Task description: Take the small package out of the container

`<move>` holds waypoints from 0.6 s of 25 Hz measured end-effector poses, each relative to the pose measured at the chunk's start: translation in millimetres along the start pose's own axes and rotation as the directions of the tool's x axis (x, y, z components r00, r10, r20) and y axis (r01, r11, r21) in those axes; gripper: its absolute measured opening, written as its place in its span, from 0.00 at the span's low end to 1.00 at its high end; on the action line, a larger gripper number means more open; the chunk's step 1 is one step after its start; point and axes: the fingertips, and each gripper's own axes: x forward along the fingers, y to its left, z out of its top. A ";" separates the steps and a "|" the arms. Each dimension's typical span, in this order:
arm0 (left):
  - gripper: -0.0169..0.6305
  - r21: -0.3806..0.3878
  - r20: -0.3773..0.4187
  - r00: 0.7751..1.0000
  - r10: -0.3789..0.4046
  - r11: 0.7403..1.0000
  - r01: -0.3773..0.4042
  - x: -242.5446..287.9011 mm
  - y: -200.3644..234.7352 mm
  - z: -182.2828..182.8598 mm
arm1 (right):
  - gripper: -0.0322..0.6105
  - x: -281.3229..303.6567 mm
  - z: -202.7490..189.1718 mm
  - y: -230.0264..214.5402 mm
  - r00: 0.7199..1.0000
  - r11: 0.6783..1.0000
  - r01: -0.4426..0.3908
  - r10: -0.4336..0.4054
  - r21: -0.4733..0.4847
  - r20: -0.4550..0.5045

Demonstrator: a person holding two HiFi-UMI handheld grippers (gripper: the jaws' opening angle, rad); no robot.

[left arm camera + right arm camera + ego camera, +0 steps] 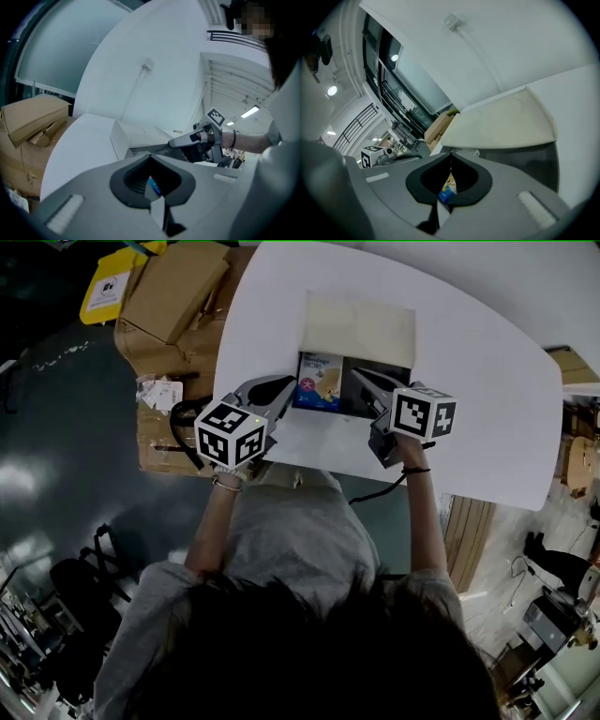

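An open container (361, 329), a box with its cream lid folded back, stands on the white table (487, 381). Inside lies the small package (319, 382), blue and cream. My left gripper (289, 383) points at the box's near left corner, jaws shut and empty. My right gripper (356, 374) reaches over the box's near right side, also shut on nothing. In the left gripper view the shut left gripper (150, 157) faces the container (124, 136), with the right gripper (172, 143) beyond. In the right gripper view the package (449, 187) shows below the shut right gripper (451, 158), under the lid (501, 126).
Brown cardboard boxes (173, 296) and a yellow item (111, 287) lie on the floor left of the table. The table's near edge runs just behind both grippers. A black cable (370, 493) hangs below the right hand.
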 end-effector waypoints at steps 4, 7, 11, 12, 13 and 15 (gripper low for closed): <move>0.01 -0.026 0.003 1.000 0.026 0.999 -0.026 -2.4 3.5 -3.3 | 0.08 8.2 -6.9 -3.1 0.995 0.992 -0.046 0.057 0.122 -0.084; 0.01 -0.038 0.013 0.999 0.042 0.998 -0.042 -5.0 5.3 -3.4 | 0.08 13.3 -13.4 -1.8 0.984 0.969 -0.087 0.119 0.230 -0.129; 0.01 -0.047 0.007 0.998 0.057 0.997 -0.057 -4.6 4.2 -9.6 | 0.15 18.8 -18.9 -7.9 0.976 0.961 -0.085 0.133 0.262 -0.174; 0.01 -0.051 0.005 0.998 0.062 0.997 -0.062 -4.6 4.0 -11.8 | 0.18 20.6 -21.1 -9.7 0.972 0.961 -0.078 0.133 0.267 -0.195; 0.01 -0.056 0.003 0.998 0.065 0.996 -0.065 -4.6 3.7 -13.5 | 0.20 22.2 -23.2 -11.7 0.967 0.959 -0.069 0.131 0.273 -0.218; 0.01 -0.063 0.002 0.998 0.067 0.996 -0.067 -4.9 3.5 -15.5 | 0.23 24.8 -26.4 -15.5 0.956 0.957 -0.051 0.130 0.287 -0.262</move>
